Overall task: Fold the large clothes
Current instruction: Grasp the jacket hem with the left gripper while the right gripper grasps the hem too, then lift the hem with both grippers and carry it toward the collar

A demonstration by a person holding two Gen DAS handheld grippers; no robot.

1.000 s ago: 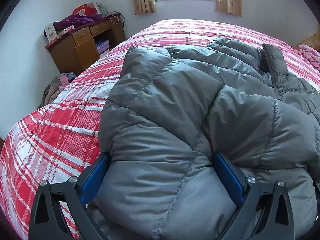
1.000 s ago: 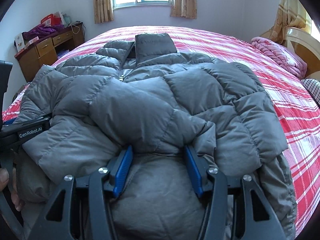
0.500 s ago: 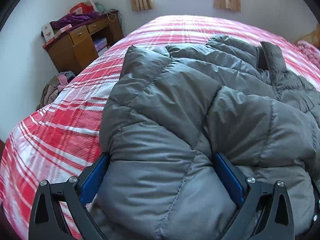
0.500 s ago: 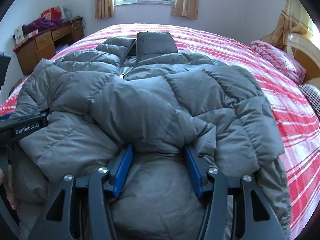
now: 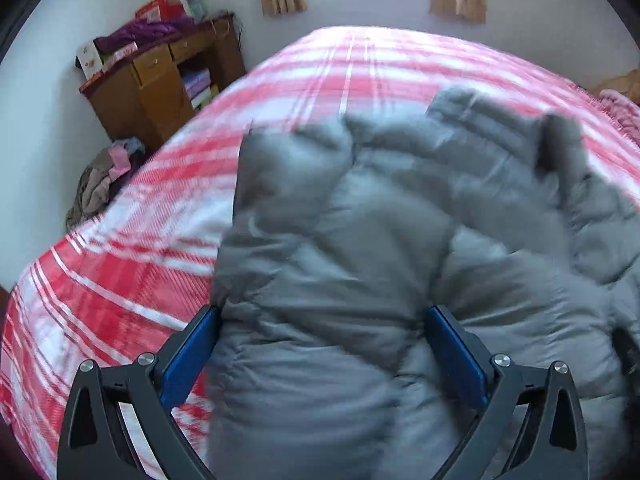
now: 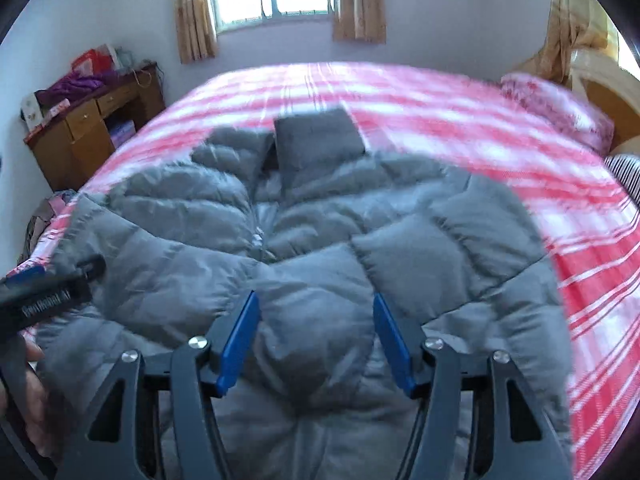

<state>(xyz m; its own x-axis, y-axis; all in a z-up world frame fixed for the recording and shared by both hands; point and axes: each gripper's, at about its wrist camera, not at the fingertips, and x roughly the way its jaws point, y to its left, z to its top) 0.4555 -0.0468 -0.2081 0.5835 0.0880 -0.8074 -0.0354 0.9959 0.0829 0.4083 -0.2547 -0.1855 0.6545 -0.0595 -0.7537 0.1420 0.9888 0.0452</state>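
Here, the left gripper [image 5: 322, 344] and the right gripper [image 6: 316, 336] are each clamped on a bunched fold of the grey down jacket [image 6: 320, 216] near the bed's [image 6: 440, 120] foot edge.

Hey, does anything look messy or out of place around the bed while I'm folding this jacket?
One thing: a heap of crumpled clothes lies on the floor beside the wooden desk, and the desk top is piled with boxes and purple fabric. The grey puffer jacket itself lies on the plaid bedspread, looking undamaged.
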